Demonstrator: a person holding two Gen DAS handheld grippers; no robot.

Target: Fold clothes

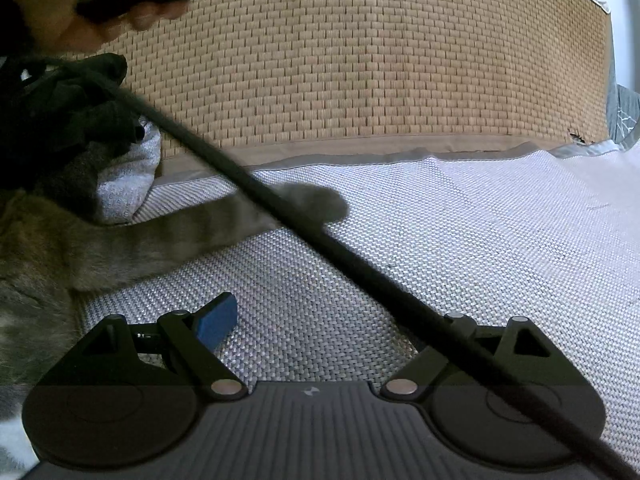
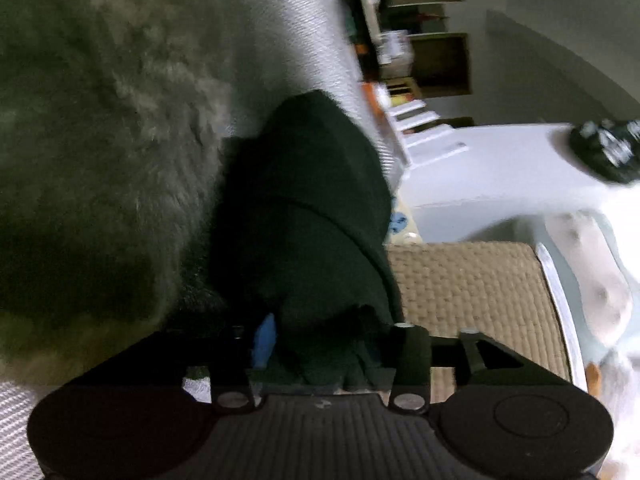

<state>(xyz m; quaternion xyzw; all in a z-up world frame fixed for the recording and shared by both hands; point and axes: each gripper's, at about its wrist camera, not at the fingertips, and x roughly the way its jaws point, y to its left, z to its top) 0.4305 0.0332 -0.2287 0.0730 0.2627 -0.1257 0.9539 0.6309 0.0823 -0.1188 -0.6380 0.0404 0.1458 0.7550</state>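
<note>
Here the right gripper (image 2: 320, 344) has a bunched dark garment (image 2: 308, 208) between its jaws, seemingly clamped to lift it for folding; the left gripper (image 1: 332, 320) stands apart and empty over the woven white mat (image 1: 460, 220), a grey furry cat (image 1: 132, 248) at its left.

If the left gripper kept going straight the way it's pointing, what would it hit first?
Probably the white woven mat; the left gripper tilts down at it, jaws open and empty. The black cable crosses that line, though its depth is unclear.
</note>
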